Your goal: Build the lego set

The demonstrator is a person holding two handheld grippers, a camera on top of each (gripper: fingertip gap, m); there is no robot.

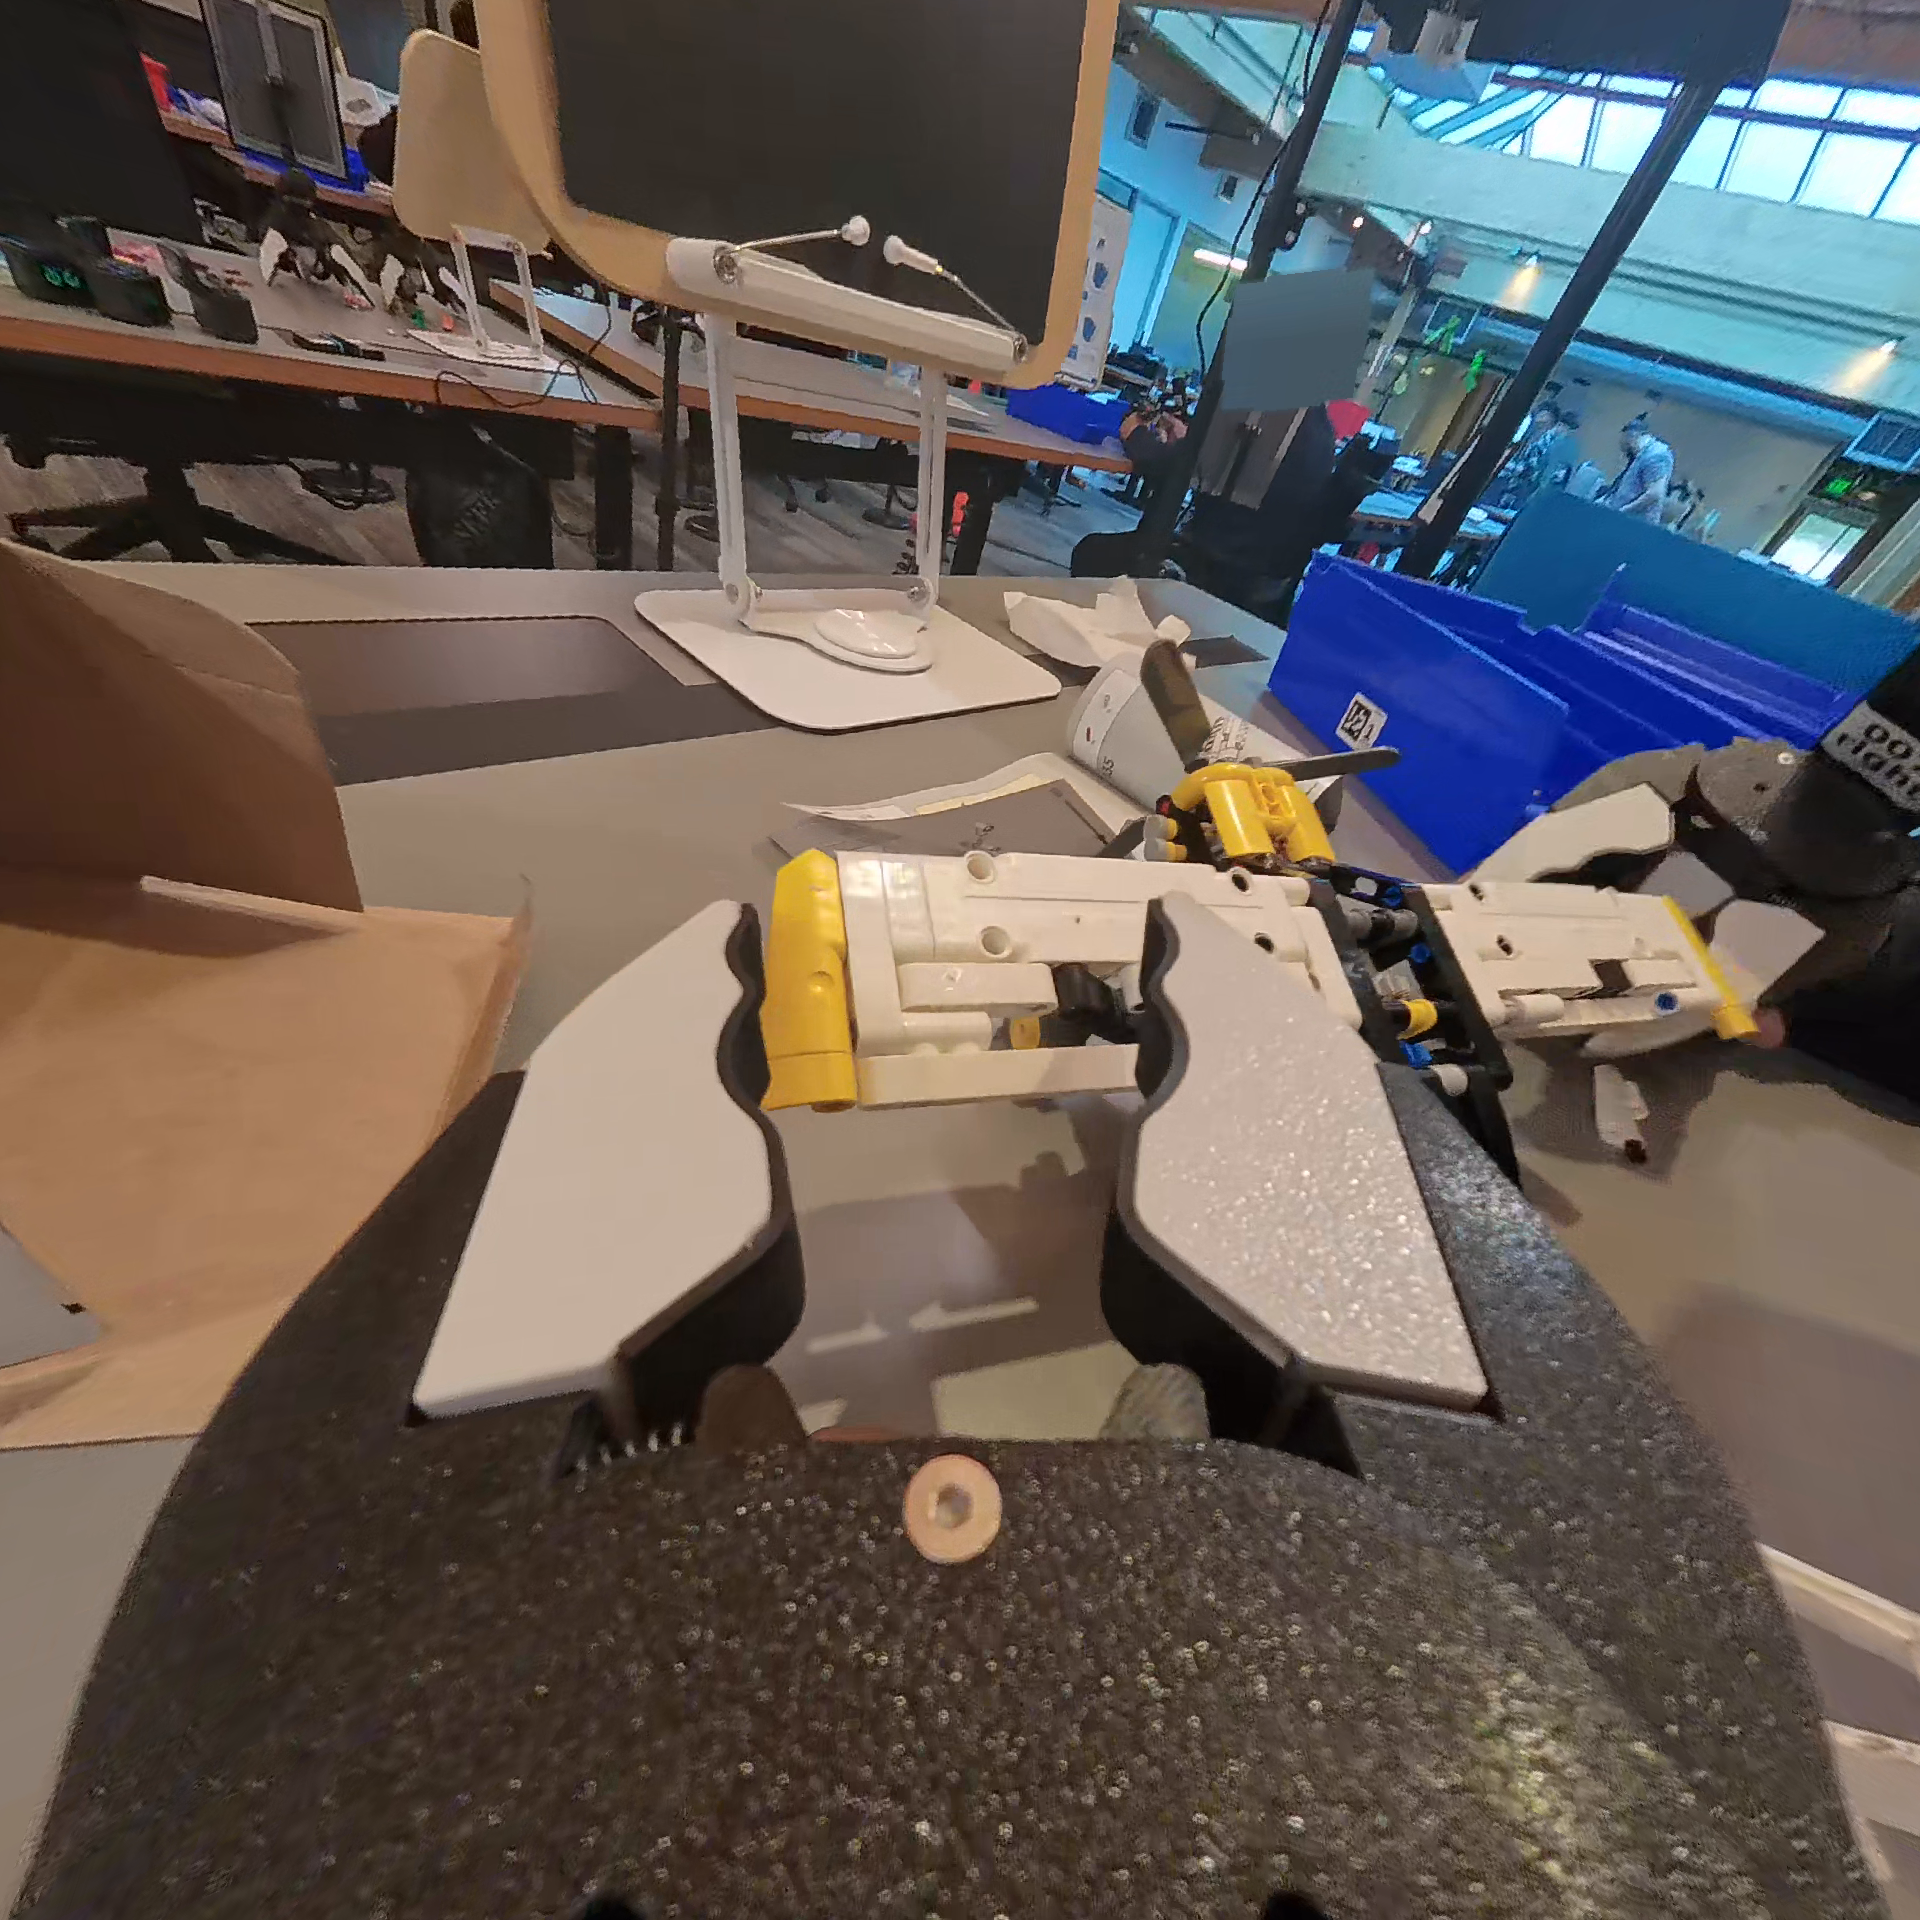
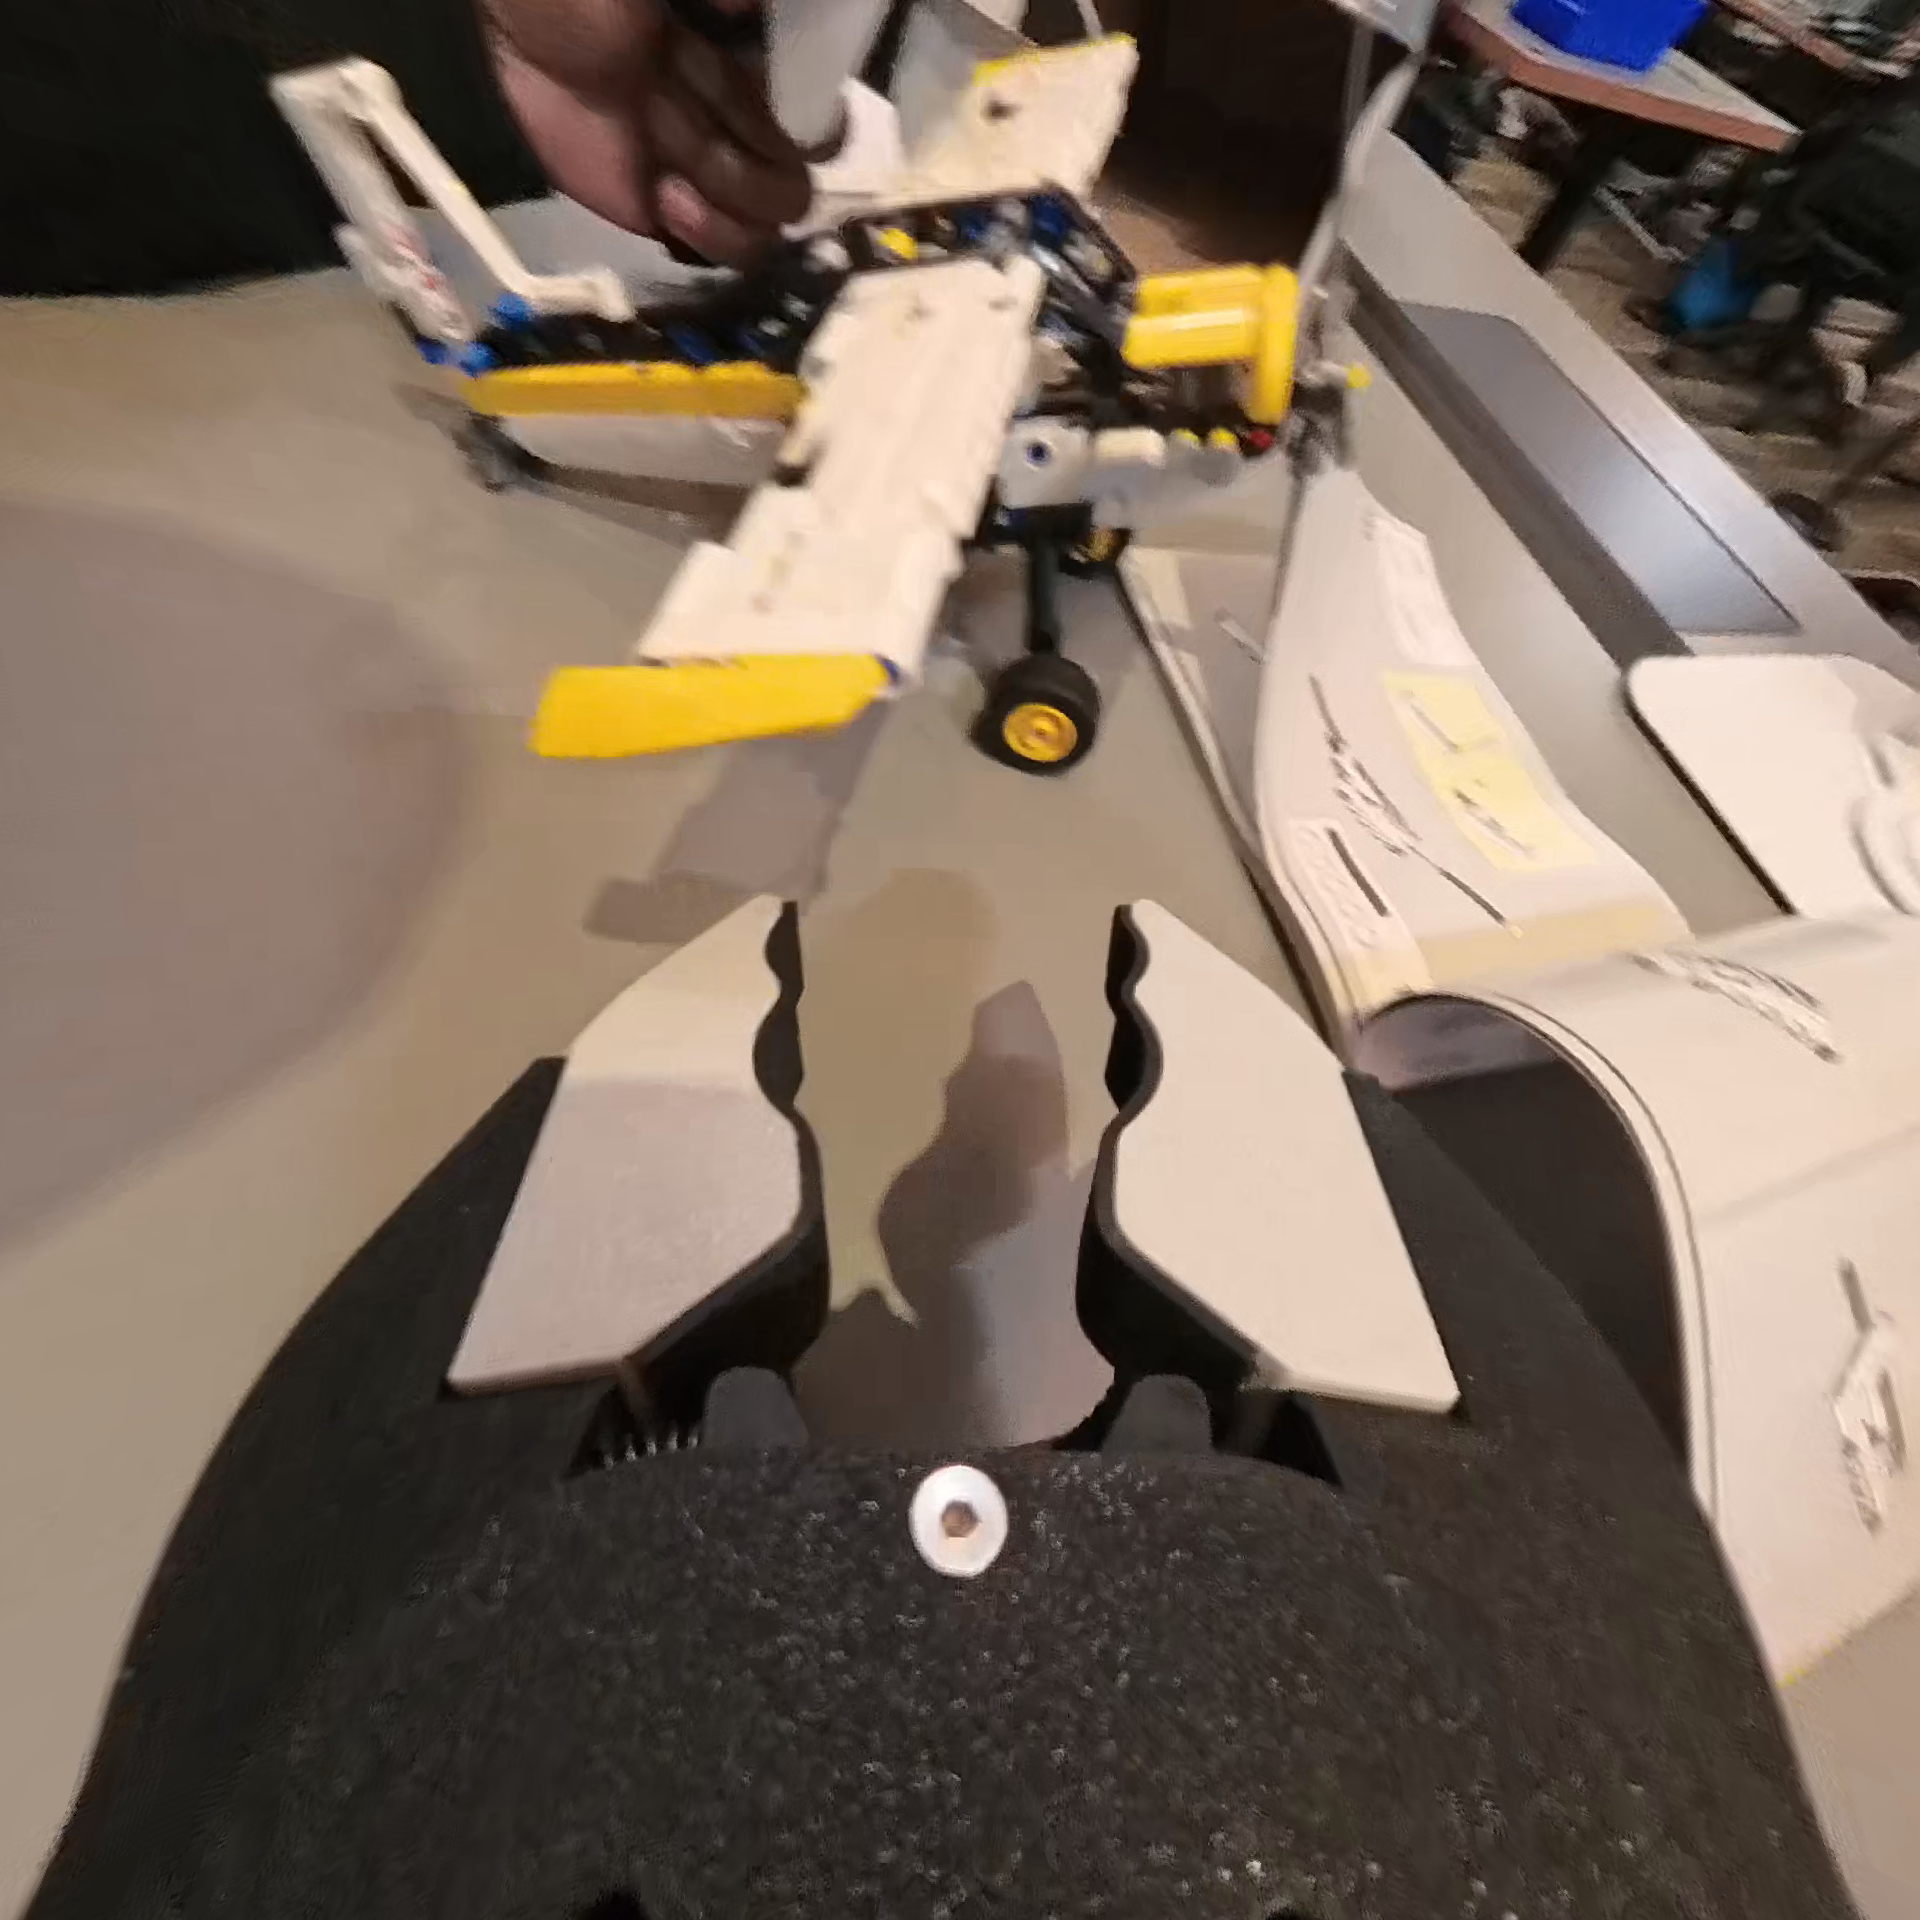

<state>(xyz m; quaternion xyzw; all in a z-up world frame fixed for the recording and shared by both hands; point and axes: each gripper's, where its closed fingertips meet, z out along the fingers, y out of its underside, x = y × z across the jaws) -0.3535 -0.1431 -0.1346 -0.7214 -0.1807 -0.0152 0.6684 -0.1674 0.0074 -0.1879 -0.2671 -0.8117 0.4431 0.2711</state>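
Left wrist view: left gripper [image 1: 951, 997] jaws spread around the toy plane [image 1: 1091, 966] wing tip on the grey table [image 1: 582, 831]; pad contact unclear, right finger hides part of the wing. Right wrist view, blurred: right gripper [image 2: 954, 997] open, bare, plane just beyond; a hand [image 2: 665, 135] cut off at top.

Grey table [image 1: 582, 810], white stand base [image 1: 852, 675], booklet [image 2: 1455, 790], blue bin [image 1: 1455, 727], cardboard [image 1: 208, 1039]
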